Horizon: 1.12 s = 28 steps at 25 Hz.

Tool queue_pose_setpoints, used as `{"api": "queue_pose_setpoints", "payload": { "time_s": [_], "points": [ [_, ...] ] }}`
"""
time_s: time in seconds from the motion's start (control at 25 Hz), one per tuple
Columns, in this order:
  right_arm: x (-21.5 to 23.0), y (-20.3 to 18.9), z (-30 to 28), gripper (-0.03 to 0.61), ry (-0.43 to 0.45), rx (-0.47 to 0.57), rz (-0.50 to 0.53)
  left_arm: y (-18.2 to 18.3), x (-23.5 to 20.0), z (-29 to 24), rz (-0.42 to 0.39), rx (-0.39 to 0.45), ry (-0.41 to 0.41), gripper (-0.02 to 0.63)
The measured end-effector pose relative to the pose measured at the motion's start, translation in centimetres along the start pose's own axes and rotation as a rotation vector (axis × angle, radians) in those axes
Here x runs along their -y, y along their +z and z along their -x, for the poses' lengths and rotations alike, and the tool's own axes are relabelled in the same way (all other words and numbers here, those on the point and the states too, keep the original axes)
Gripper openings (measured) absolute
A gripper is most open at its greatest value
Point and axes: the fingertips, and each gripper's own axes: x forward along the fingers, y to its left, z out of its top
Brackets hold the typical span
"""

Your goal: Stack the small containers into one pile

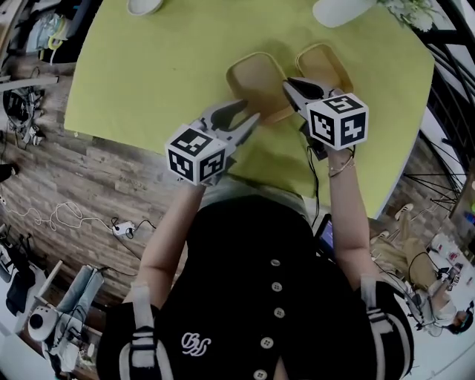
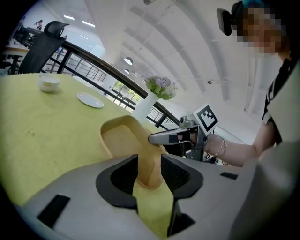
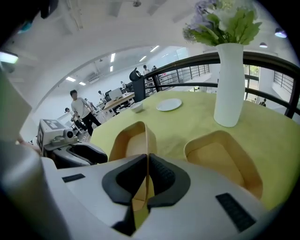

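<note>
Your right gripper (image 1: 289,84) has its jaws pinched shut on the thin wall of the left tan container (image 1: 256,78), apparently to lift it into its twin (image 1: 324,63) just beside it on the yellow-green surface (image 1: 148,74), while the jaws of your left gripper (image 1: 252,119) stand open astride its near end.

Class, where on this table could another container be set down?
Free: the bare cloth left of the left container, from the plate to the near edge. Crowded: the right side, where that container, held by the right claw, the right container and the vase sit close.
</note>
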Motion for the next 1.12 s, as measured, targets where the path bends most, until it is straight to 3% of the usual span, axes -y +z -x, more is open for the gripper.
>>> {"api": "queue_pose_setpoints", "payload": {
  "time_s": [0.32,0.68,1.12],
  "points": [
    [0.8,1.2,4.1,0.031,-0.015,0.088,0.02,0.5,3.3,-1.0,-0.017,0.045,-0.034,0.149],
    [3.6,2.9,9.2,0.031,-0.099,0.171,0.04,1.9,6.5,-1.9,-0.084,0.086,-0.064,0.138],
    [7.4,3.3,12.5,0.031,-0.152,0.162,0.073,2.9,9.2,-4.2,-0.135,0.092,-0.101,0.138]
  ]
}}
